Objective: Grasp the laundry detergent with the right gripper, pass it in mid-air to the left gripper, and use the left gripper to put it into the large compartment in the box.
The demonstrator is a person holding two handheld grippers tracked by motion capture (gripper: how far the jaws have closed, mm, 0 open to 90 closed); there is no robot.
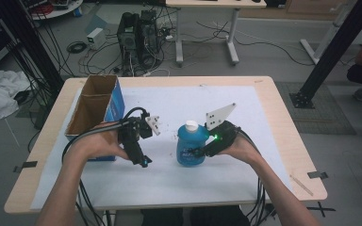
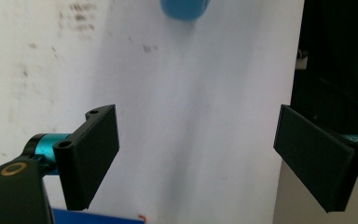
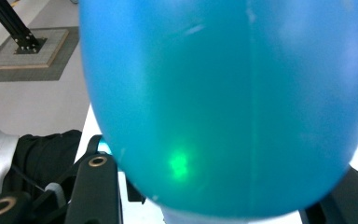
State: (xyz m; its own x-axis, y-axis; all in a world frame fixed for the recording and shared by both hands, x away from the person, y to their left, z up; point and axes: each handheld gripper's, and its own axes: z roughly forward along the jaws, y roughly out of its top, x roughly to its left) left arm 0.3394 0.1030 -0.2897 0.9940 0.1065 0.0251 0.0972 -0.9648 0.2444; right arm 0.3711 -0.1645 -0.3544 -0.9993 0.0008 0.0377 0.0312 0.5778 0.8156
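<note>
- My right tongs (image 1: pixel 199 151) pinch the blue bottle (image 1: pixel 191 146) low on its body; the right gripper view has the bottle's blue wall pressed between both jaws, with a green light spot on it.
- My left tongs (image 1: pixel 143 161) are spread wide with nothing between the jaws; the left gripper view shows bare white sheet in the gap.
- The bottle stands upright on the white sheet (image 1: pixel 179 183), near the table's middle, with a white cap (image 1: pixel 191 125) on top.
- An open cardboard box (image 1: pixel 95 107) with blue printed sides sits at the left of the table, just beside my left hand (image 1: pixel 96 147). My left hand and tongs cover its near corner.
- The grey three-cornered plate (image 1: pixel 219 116) on the right tongs stands just right of the cap.
- Wooden table (image 1: pixel 285 127): its edges show round the sheet, and tape strips sit on the left and right edges.
- The floor beyond has a computer tower (image 1: pixel 139 35), cables, black frame posts and a white cloth at far left; a person's leg is cut off at the right edge.
- The bottle label (image 1: pixel 187 154) has white lettering, too small to read. The box print is unreadable too.
- In the left gripper view, the bottle (image 2: pixel 185 8) is cut off by the top edge and blurred.
</note>
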